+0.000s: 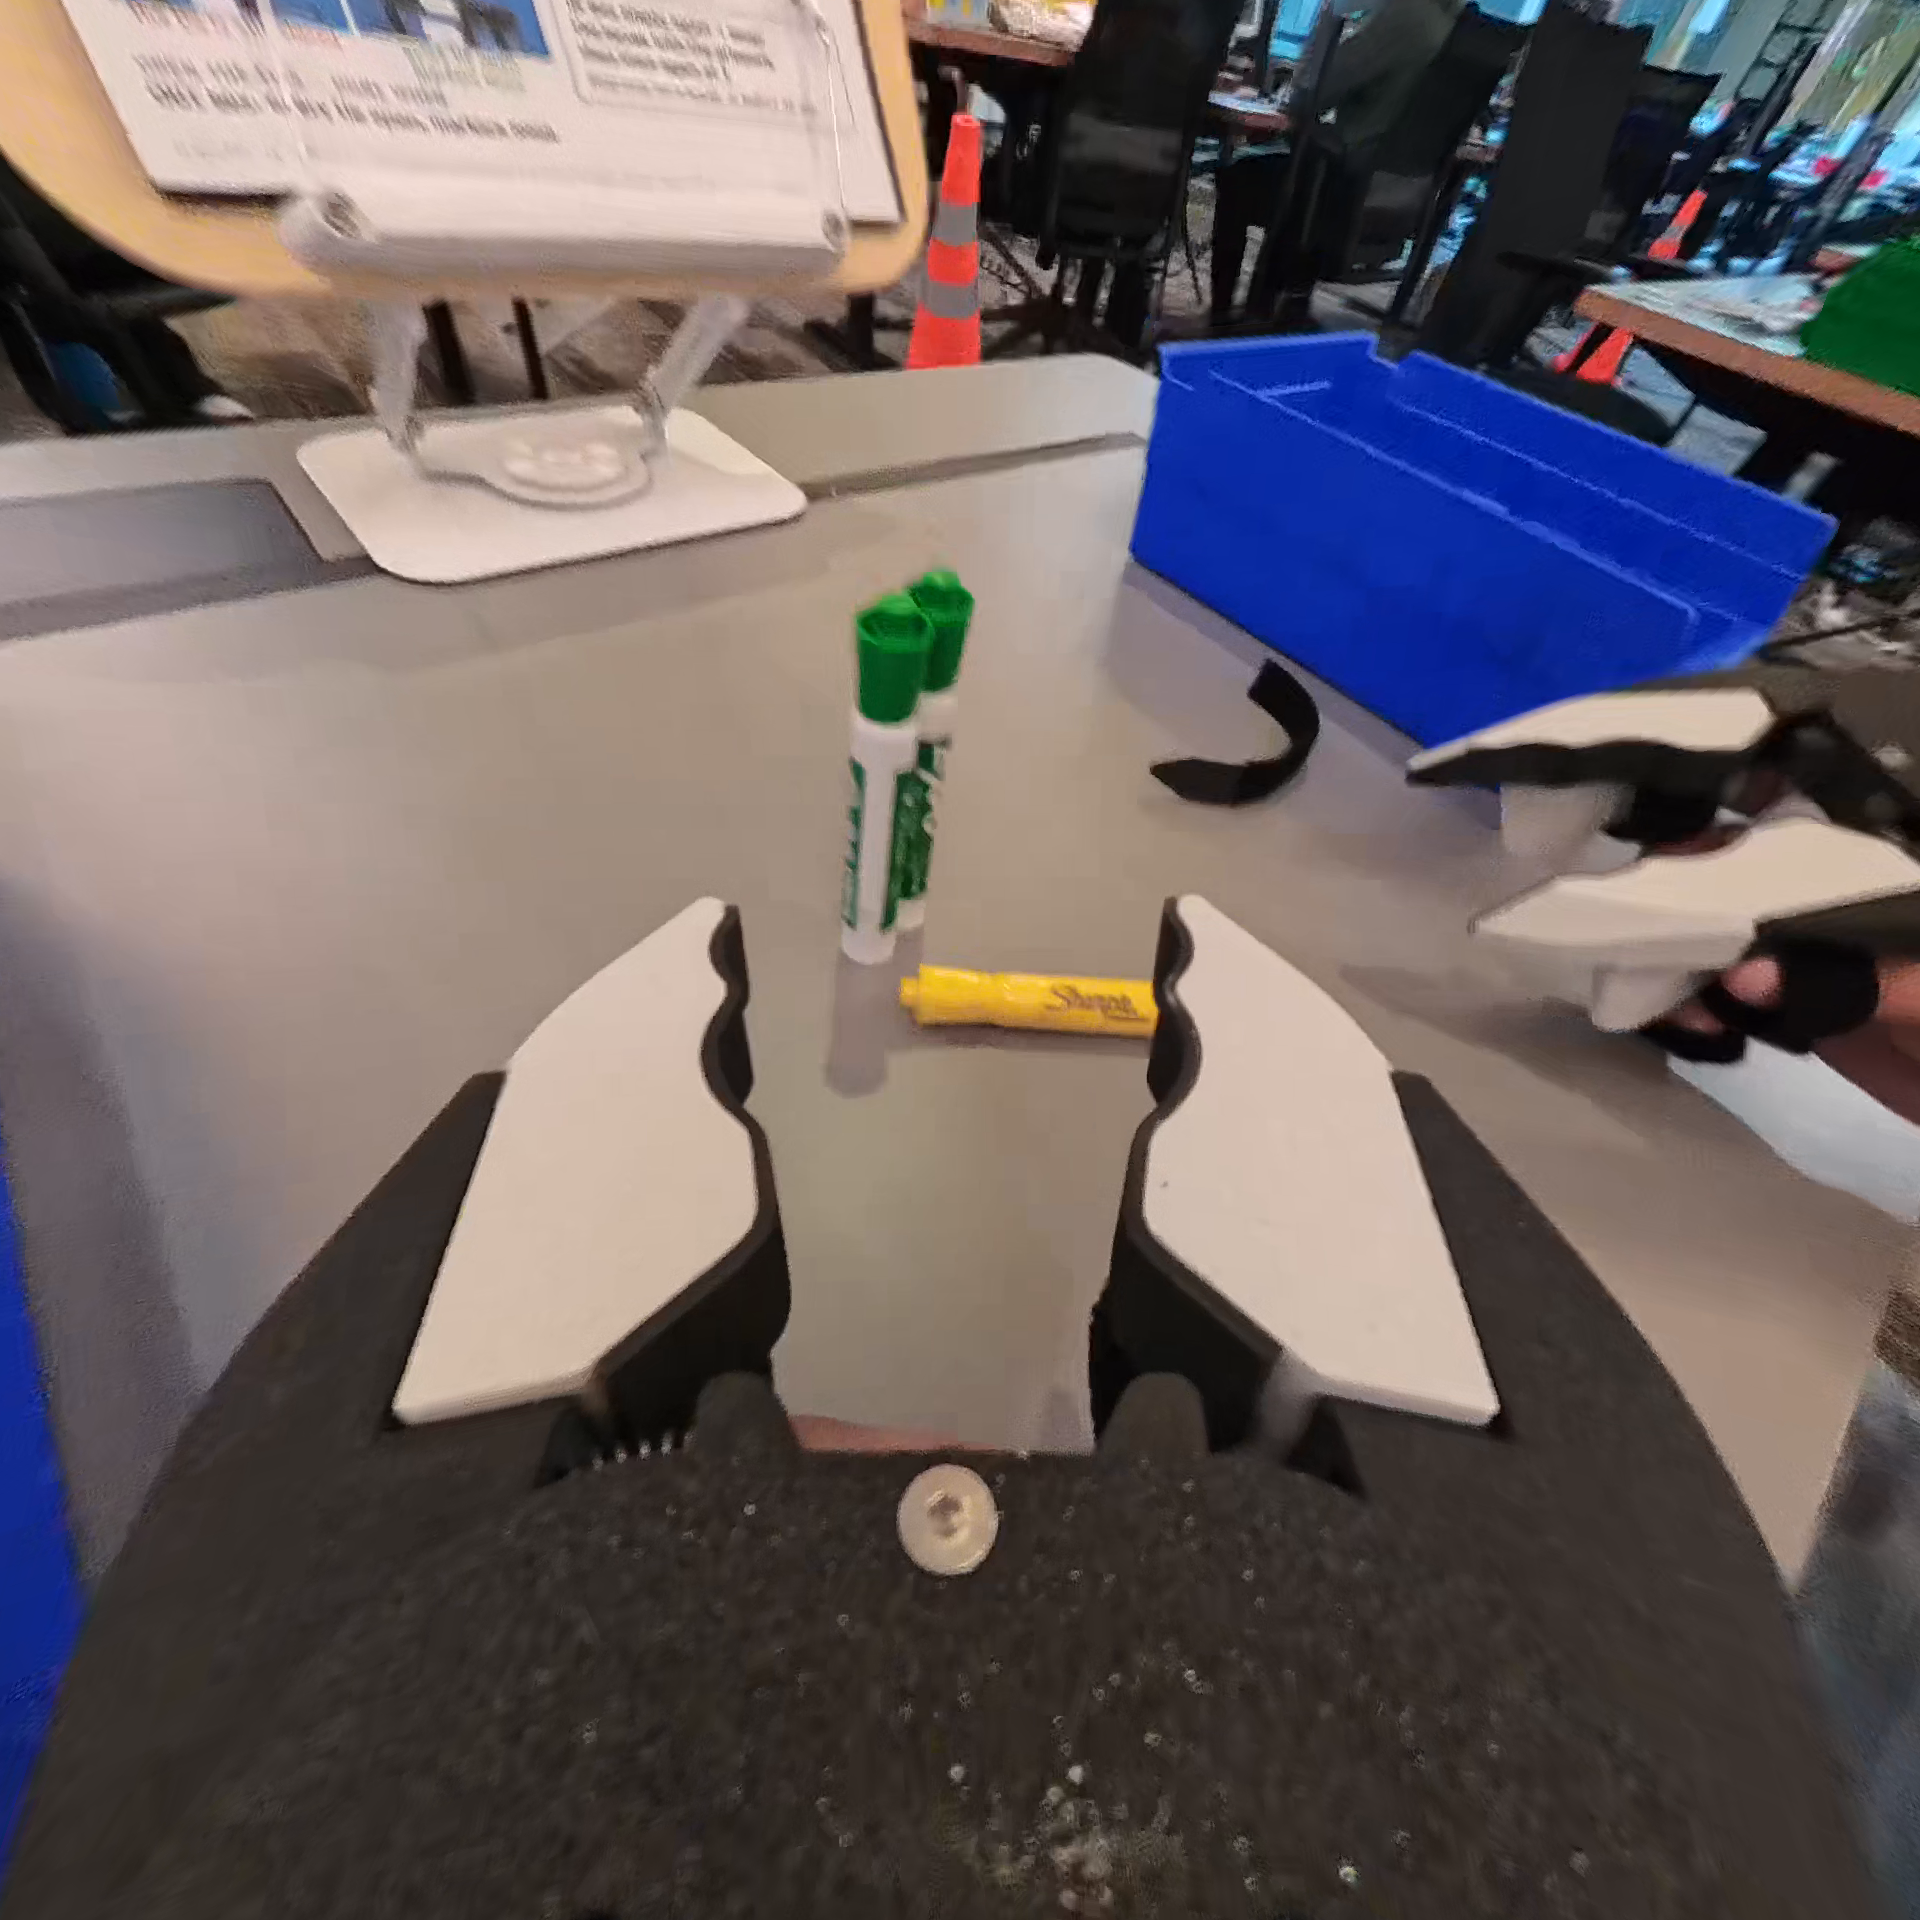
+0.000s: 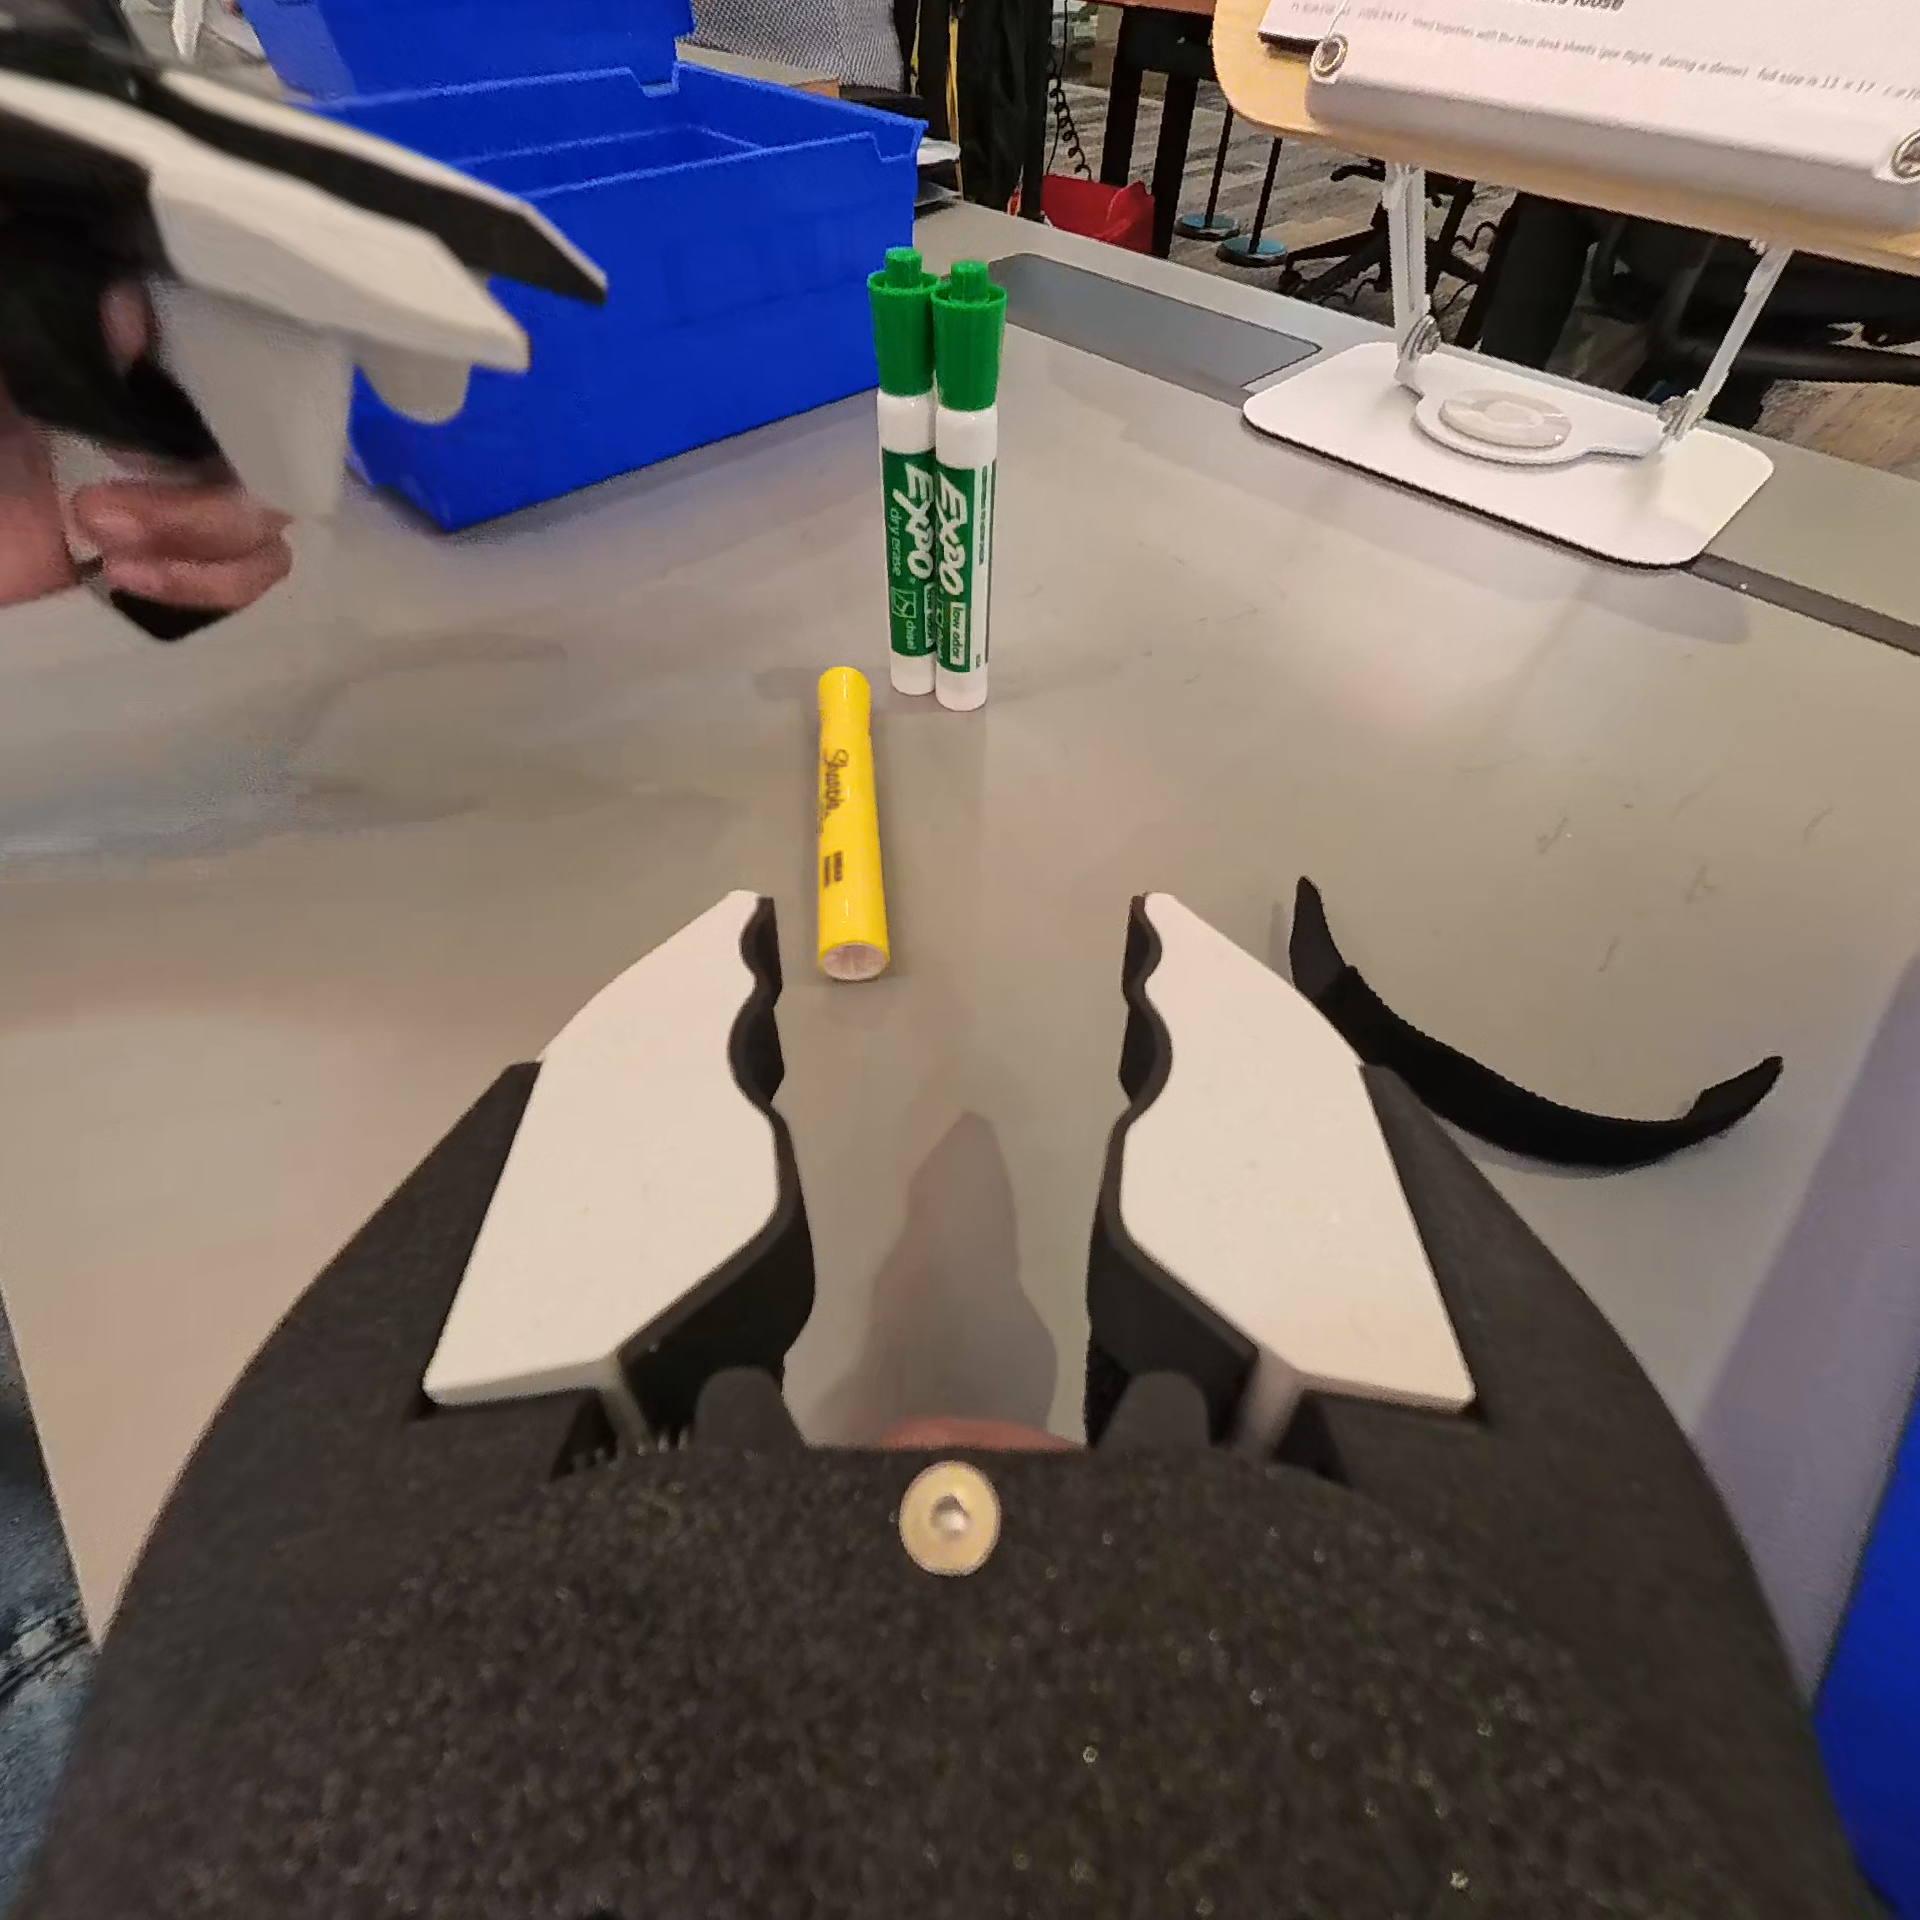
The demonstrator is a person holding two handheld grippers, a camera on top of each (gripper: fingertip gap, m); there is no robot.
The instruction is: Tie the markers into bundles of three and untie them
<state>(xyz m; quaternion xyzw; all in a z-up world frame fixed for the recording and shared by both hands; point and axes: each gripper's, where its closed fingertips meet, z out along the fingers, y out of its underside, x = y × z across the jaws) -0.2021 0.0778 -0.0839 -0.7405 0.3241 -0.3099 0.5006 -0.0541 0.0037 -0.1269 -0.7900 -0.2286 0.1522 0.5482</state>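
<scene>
Grey table [image 2: 1351,748], glossy, scuffed. Two green markers [image 2: 938,488] upright mid-frame, touching; yellow marker [image 2: 850,826] lying just below. Black strap [image 2: 1507,1081] lower right. Blue bin [image 2: 644,291] upper left. Left gripper [image 1: 948,997] and right gripper [image 2: 951,987] both spread, empty. Behind: desks, chairs, orange cone [image 1: 951,249].

We see a blue bin [image 1: 1455,561] on the grey table [image 1: 416,831], a white document stand [image 2: 1507,457] beside it, and an orange traffic cone [image 1: 951,249] behind.
</scene>
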